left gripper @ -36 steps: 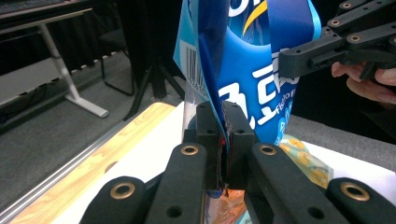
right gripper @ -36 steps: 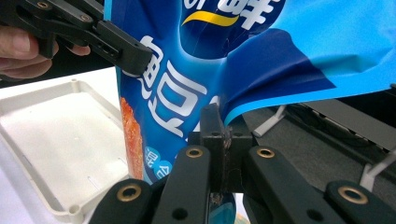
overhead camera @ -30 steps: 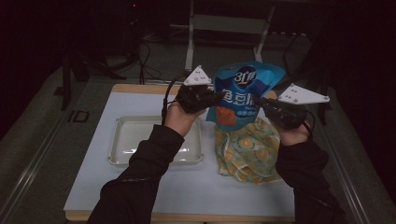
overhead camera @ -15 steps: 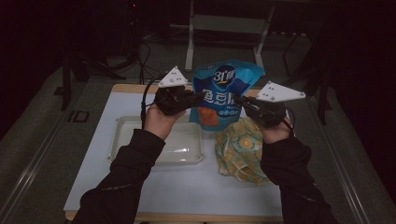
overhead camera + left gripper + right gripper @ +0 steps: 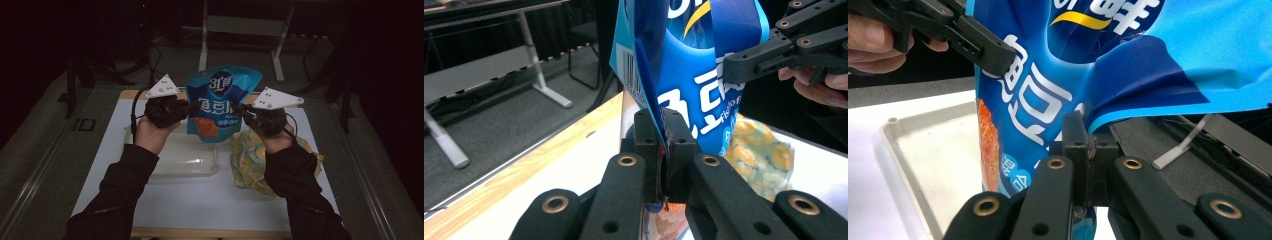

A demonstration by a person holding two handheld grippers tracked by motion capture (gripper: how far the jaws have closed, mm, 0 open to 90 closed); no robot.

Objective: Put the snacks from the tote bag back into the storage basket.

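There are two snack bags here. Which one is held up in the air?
The blue bag: the left gripper and the right gripper pinch its two edges and hold it upright. The yellow bag lies flat on the table.

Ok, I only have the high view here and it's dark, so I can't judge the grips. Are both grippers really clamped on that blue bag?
Observer: Yes. In the left gripper view the left gripper has its pads shut on a folded edge of the blue snack bag.
Operator: And the right one?
Observer: The right gripper pinches the bag's other side edge, jaws shut, film creased just above them.
Operator: What's under the bag?
Observer: The right gripper view shows the white tray beneath and beyond the bag, with nothing seen in the part that shows.
Operator: Anything else close?
Observer: The left gripper view shows the yellow patterned bag lying on the table behind the blue one.
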